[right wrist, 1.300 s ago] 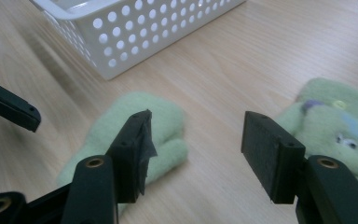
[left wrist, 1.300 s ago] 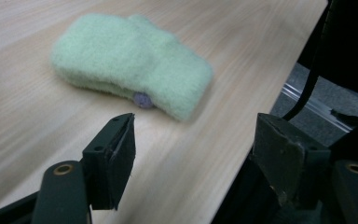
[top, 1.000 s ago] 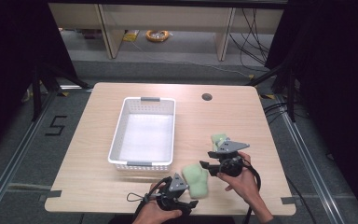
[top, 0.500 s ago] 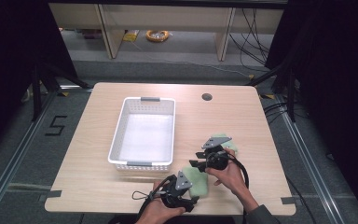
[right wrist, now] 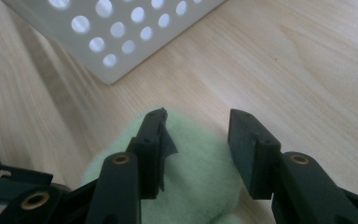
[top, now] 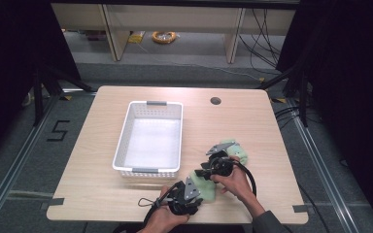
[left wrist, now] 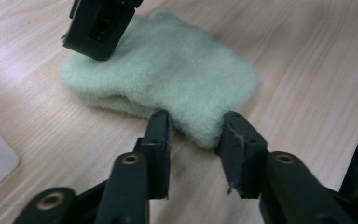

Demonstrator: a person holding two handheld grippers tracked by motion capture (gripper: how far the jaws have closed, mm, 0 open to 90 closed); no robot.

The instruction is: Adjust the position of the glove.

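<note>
Left gripper [left wrist: 193, 135] fingers closing round green cloth [left wrist: 168, 70] edge; right gripper [right wrist: 196, 135] fingers narrowing above it, seemingly not gripping.

Looks like a lab or a test room made for recordings, not a home. Has one plain wooden table [top: 126, 204] with a round cable hole [top: 215, 101], standing alone on a grey floor [top: 24, 170]. Shows metal rails [top: 9, 187] along both sides of the table, tape marks and a painted number [top: 58, 131] on the floor. Is closed on left and right by black curtains [top: 349, 73]. Behind the table, keeps low pale shelves [top: 194, 19] with loose cables [top: 267, 29] and a roll of yellow cord [top: 164, 36] lying under them. Has black stand legs [top: 43, 90] at the corners.
</note>
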